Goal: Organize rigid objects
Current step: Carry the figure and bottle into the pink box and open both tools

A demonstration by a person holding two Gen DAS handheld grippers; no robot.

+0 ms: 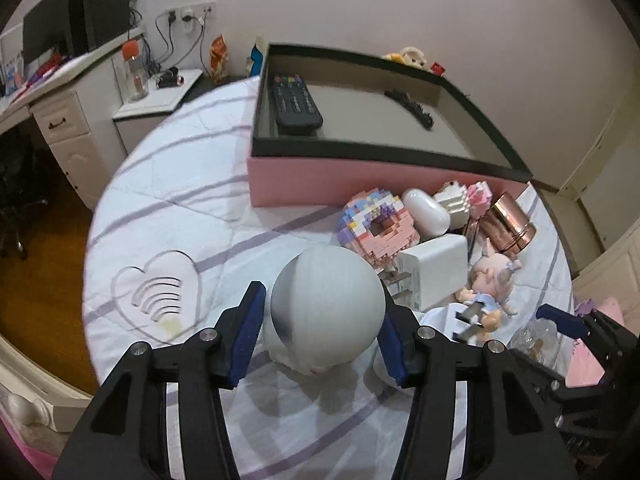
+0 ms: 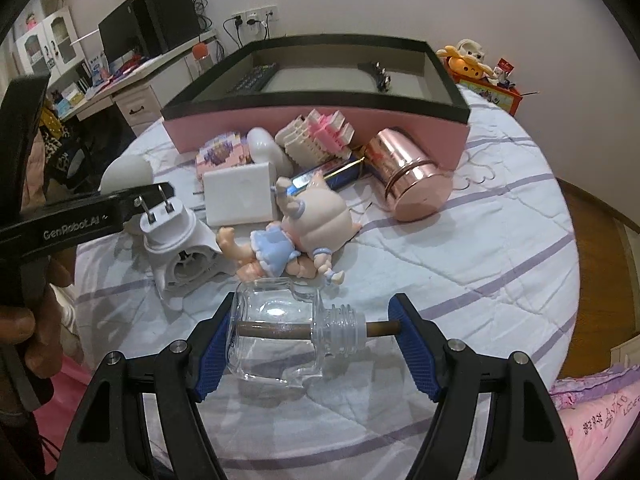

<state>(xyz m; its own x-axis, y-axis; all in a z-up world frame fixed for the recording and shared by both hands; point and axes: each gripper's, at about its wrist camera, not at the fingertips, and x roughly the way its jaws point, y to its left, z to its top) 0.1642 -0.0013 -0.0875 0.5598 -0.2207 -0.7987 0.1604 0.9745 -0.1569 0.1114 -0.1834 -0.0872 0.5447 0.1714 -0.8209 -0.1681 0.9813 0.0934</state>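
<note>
Below, we label the scene from the task's things outward.
Glass bottle (image 2: 276, 336): lies on the bed between the pads of the right tool (image 2: 310, 350), long axis crosswise, neck toward the right pad; jaws wide, gripping nothing.
White sphere lamp (image 1: 326, 300): sits between the left tool (image 1: 320, 336) pads; whether they grip, we cannot tell.
Box (image 1: 360, 184): beyond both, on the bed.
Writing: "GenRobot.AI" on the left tool.
</note>
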